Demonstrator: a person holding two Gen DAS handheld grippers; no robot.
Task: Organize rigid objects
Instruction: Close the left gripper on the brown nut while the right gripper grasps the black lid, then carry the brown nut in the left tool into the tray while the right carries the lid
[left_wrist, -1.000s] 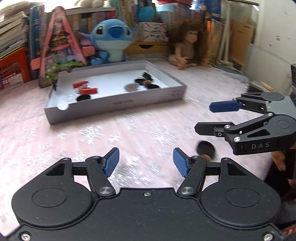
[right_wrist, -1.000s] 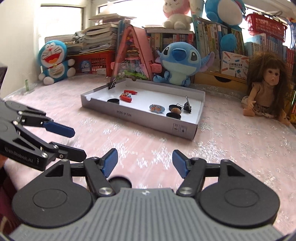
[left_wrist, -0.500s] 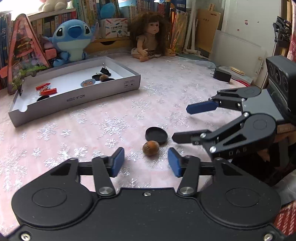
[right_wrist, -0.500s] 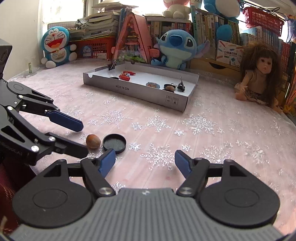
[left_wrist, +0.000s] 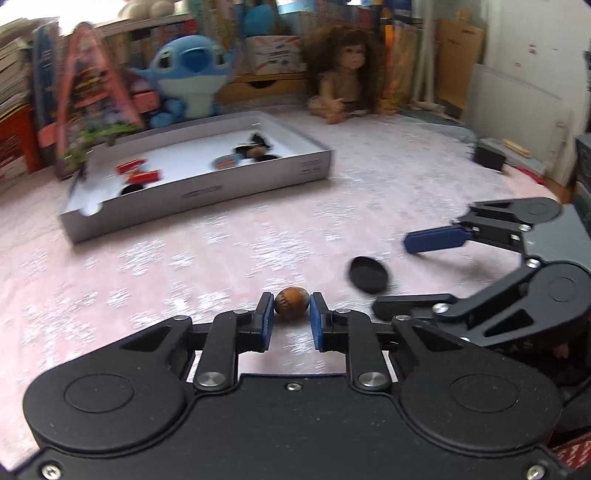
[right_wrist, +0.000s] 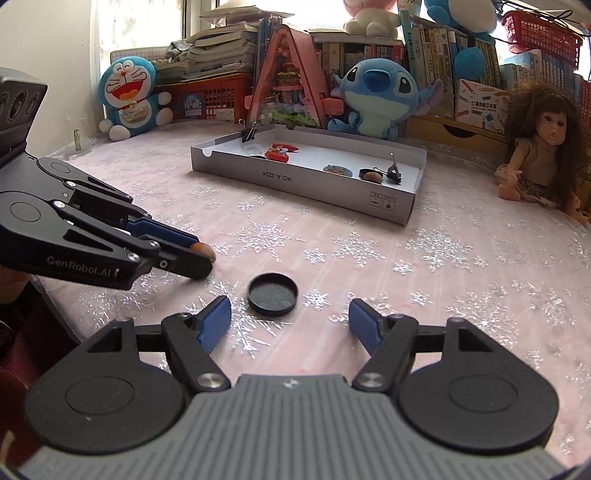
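1. Left gripper (left_wrist: 291, 314): jaws clamped on the nut (left_wrist: 291, 301), pinched at its two ends, long axis running straight across from pad to pad. Nut low over the pink cloth of the bench (right_wrist: 461, 266), near its front edge; cannot tell whether lifted or just touching.
2. Right gripper (right_wrist: 290, 321): jaws spread wide, nothing between the pads. Cap (right_wrist: 272, 293) flat on the cloth, rim up, just ahead of the fingertips and a little toward the left finger (right_wrist: 214, 323).
3. Key relation: cap dead ahead of the right jaws and near, well closer to that gripper than to the left one, which is already full. Round, so no long axis to line up with; only the low rim to catch, calling for a flat, centred approach with the pads straddling it.
4. Tray (right_wrist: 391, 206) further back, mid-bench, beyond both grippers. Already holding red pieces (right_wrist: 279, 153) toward one end and a second nut (right_wrist: 373, 176), a dark cap and a binder clip (right_wrist: 393, 171) toward the other.
5. Likely next: nut carried forward to the tray, probably to the end with the other nut; cap taken by the right gripper.
6. Risk: thin cap sliding off ahead of the pads on the cloth, or the smooth nut squirting out of an end-on pinch.
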